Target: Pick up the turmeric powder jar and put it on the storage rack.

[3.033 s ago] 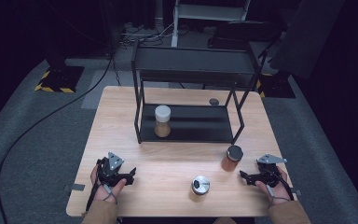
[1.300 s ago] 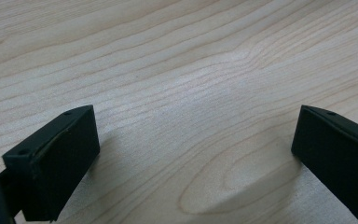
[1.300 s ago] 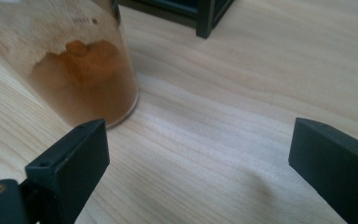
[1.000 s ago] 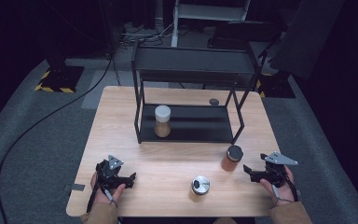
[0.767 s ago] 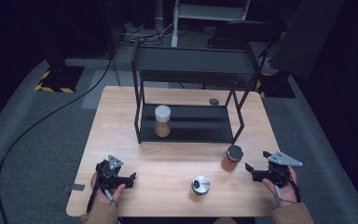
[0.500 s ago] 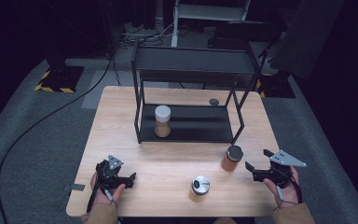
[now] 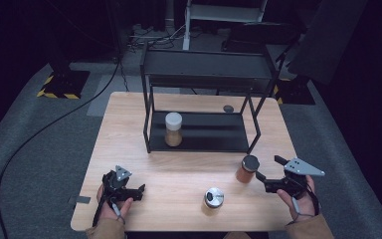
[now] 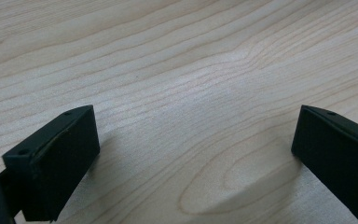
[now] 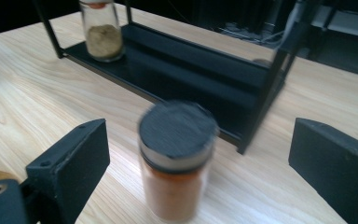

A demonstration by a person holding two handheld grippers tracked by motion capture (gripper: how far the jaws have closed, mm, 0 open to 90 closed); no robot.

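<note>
**Orange spice jar ahead of spread right jaws**

Right gripper [image 7: 268, 172] jaws wide apart, nothing between the pads. Just beyond them: glass jar of orange powder [image 9: 177, 161], black lid, upright on the wooden table [image 7: 179, 164], blurred. Left gripper [image 8: 191, 149] jaws also spread over bare wood. Farther: black shelf rack [image 9: 191, 74] holding a tan-powder jar [image 9: 101, 35].
</note>
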